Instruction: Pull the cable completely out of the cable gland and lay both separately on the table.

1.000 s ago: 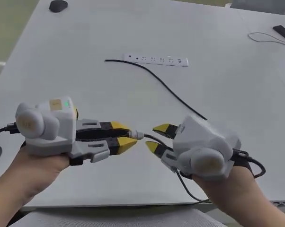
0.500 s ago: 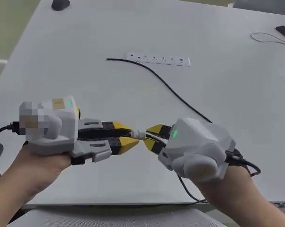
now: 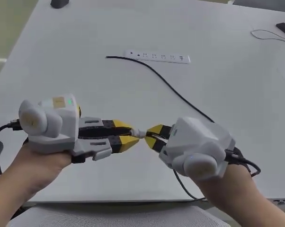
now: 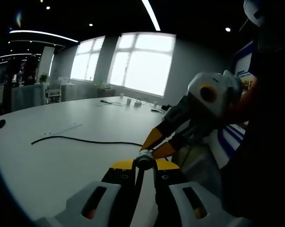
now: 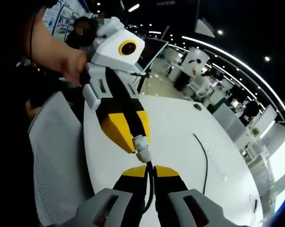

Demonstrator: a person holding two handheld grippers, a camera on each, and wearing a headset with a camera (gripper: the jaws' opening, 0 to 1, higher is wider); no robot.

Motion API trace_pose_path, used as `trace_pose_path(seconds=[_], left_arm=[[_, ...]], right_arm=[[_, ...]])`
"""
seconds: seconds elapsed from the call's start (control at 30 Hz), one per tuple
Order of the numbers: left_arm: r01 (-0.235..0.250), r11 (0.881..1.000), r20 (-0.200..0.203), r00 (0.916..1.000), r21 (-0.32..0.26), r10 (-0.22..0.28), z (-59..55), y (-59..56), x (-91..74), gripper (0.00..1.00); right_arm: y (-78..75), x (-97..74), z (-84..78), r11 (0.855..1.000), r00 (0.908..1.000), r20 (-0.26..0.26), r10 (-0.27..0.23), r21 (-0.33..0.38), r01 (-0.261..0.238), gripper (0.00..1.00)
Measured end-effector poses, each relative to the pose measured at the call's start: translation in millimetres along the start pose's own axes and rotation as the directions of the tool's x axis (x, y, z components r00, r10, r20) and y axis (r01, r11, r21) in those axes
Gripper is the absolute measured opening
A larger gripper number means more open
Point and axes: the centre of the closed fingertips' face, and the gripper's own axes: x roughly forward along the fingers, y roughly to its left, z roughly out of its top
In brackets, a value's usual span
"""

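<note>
left gripper (image 3: 131,135) clamped on white cable gland (image 5: 141,147), right gripper (image 3: 152,136) pinched on black cable (image 3: 171,90) just beside it, above table (image 3: 85,28) edge. we fear a crooked pull slips the cable or drops the gland.

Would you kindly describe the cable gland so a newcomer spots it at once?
Over the white table, the left gripper and right gripper meet tip to tip. Between their yellow tips sits the cable gland: small and white, unlike the thin black cable leaving it.
</note>
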Motion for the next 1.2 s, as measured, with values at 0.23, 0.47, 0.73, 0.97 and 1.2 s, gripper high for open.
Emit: trace_pose_path(seconds=[0.23,0.47,0.73,0.97,1.2], left_arm=[[-0.001,1.000,0.001,1.0000,-0.001,0.001,1.4,-0.5,0.6,0.15],[-0.001,1.000,-0.017,0.9998,0.022,0.001,-0.5,-1.5,4.9,0.15],[-0.002,1.000,0.002,1.0000,0.010,0.002,4.8,2.4,2.0,0.15],[0.009,1.000,0.022,0.9997,0.018,-0.009,11.9,0.3,2.2,0.15],[0.013,1.000,0.017,0.9998,0.017,-0.013,11.5,1.1,3.0,0.15]], right_arm=[[-5.0,-1.6,-10.1,0.996,0.9998,-0.015,-0.011,0.090,0.012,0.00],[-4.9,0.5,-15.3,0.982,0.9999,-0.015,-0.008,0.187,0.011,0.00],[-14.4,-2.4,-35.3,0.962,0.9980,-0.057,-0.029,0.270,0.044,0.00],[-18.6,-2.6,-61.2,0.888,0.9966,-0.073,-0.039,0.454,0.068,0.00],[-18.0,-0.5,-86.3,0.782,0.9940,-0.104,-0.034,0.617,0.091,0.00]])
